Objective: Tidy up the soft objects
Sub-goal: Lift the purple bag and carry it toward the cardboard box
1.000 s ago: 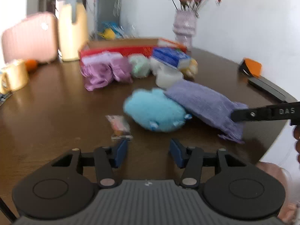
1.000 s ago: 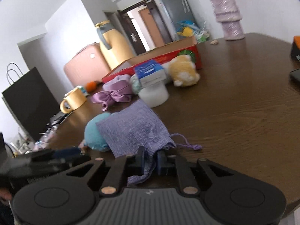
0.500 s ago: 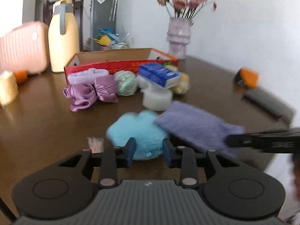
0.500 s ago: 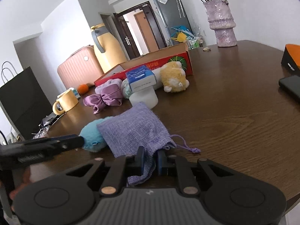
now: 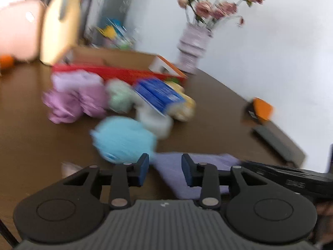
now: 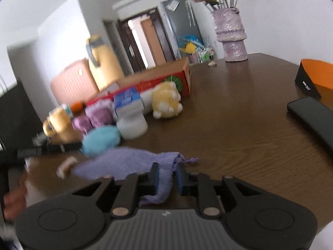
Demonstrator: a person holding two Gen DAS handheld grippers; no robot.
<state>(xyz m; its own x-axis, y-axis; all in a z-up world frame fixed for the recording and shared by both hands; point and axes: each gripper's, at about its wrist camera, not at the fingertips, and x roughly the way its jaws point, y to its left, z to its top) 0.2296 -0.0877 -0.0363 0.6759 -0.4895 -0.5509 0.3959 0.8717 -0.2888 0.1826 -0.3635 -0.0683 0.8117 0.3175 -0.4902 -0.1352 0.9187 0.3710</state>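
**mossy_k:** Right wrist view had the right gripper (image 6: pixel 167 178) with the mouth of the purple drawstring pouch (image 6: pixel 124 162) between its jaws, which were opening; the cloth looked slack there, so I couldn't call it a firm pinch; the pouch lay on the wooden table (image 6: pixel 239 125), touching the blue plush toy (image 6: pixel 101 140).

**tinkerdan:** and the left gripper (image 5: pixel 165 171)? It was blurry as heck; jaws partly apart and opening too, nothing pinched, pouch cloth just below and ahead of them.

**mossy_k:** yep; progress-wise I'd have said barely started; the red cardboard box (image 6: pixel 158 81) looked like the likely home, though I couldn't see inside it.

**tinkerdan:** everything soft sat outside it on the table: purple satin bow (image 5: pixel 72 102), yellow plush (image 6: pixel 166 101), pale green ball (image 5: pixel 119 98), blue tissue pack (image 5: pixel 159 94) on top of a white roll (image 6: pixel 133 125).

**mossy_k:** so my guess was the whole lot was left to sort.
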